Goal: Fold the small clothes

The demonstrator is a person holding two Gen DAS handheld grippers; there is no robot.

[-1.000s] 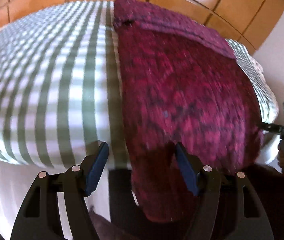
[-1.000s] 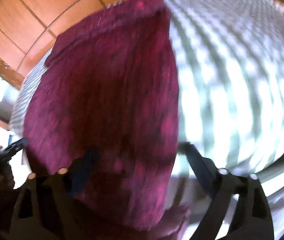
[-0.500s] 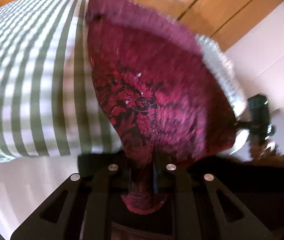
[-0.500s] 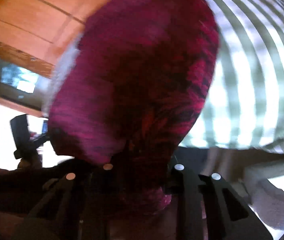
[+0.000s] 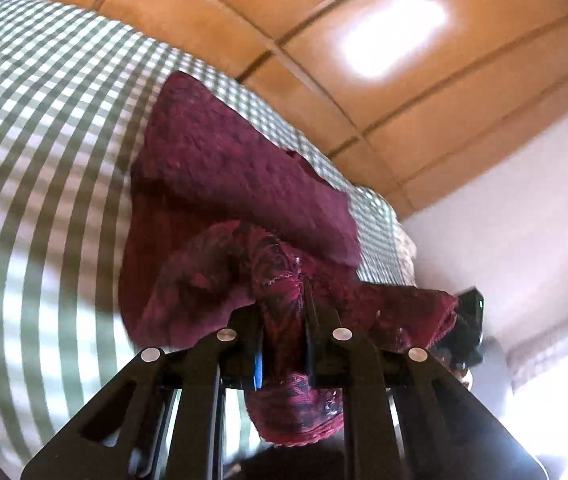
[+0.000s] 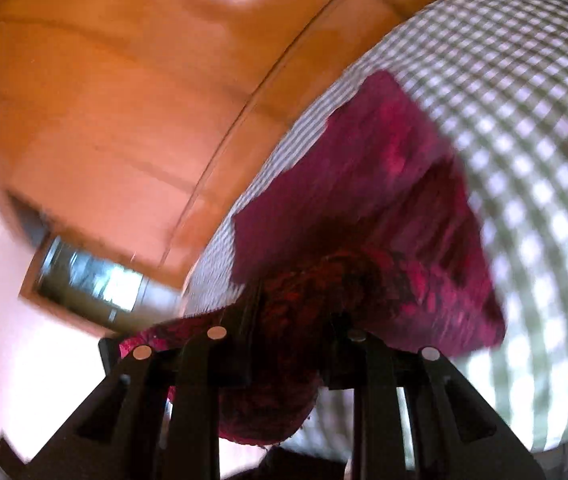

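Note:
A dark red patterned garment lies on a green and white checked cloth. Its near edge is lifted off the surface and curls over the part still lying flat. My left gripper is shut on one near corner of the garment. My right gripper is shut on the other near corner of the garment. The held edge stretches between the two grippers. The right gripper also shows at the right of the left wrist view. Bunched fabric hides the fingertips.
The checked cloth covers a wide surface. Behind it stands an orange-brown panelled wall, also in the right wrist view. A white wall is at the right. A window shows at the left.
Both grippers were open beside the garment's near edge one second ago. They shut on its corners, then lifted the edge and carried it towards the far side.

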